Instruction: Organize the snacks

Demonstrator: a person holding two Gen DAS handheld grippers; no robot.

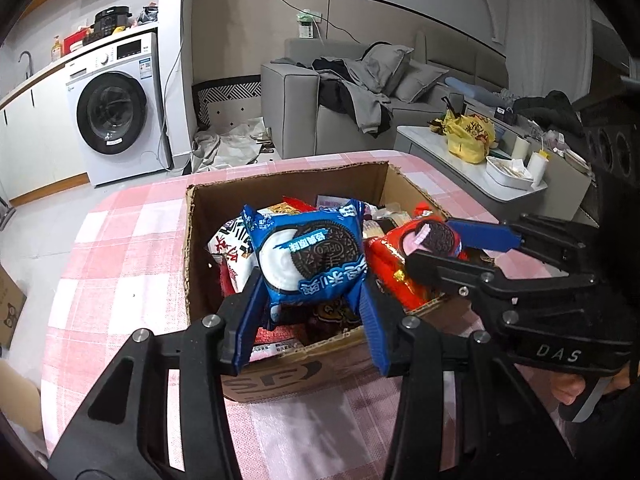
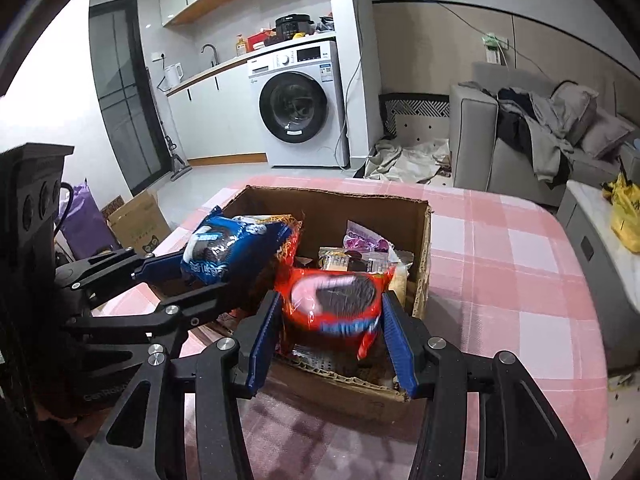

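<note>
Snacks fill the cardboard box (image 1: pixel 200 240) on the pink checked table (image 1: pixel 120 248). Over the box, the left gripper (image 1: pixel 310 280) clamps a blue cookie pack (image 1: pixel 308 252), and the right gripper (image 2: pixel 330 312) clamps a red cookie pack (image 2: pixel 334 300).

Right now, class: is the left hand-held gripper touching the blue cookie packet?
Touching. The left wrist view shows the left hand-held gripper with both blue fingers pressed against the blue cookie packet.

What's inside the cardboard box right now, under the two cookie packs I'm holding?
The cardboard box holds mixed snack packets: a purple-printed packet and a white-and-red packet. Lower layers and the box floor are covered.
</note>
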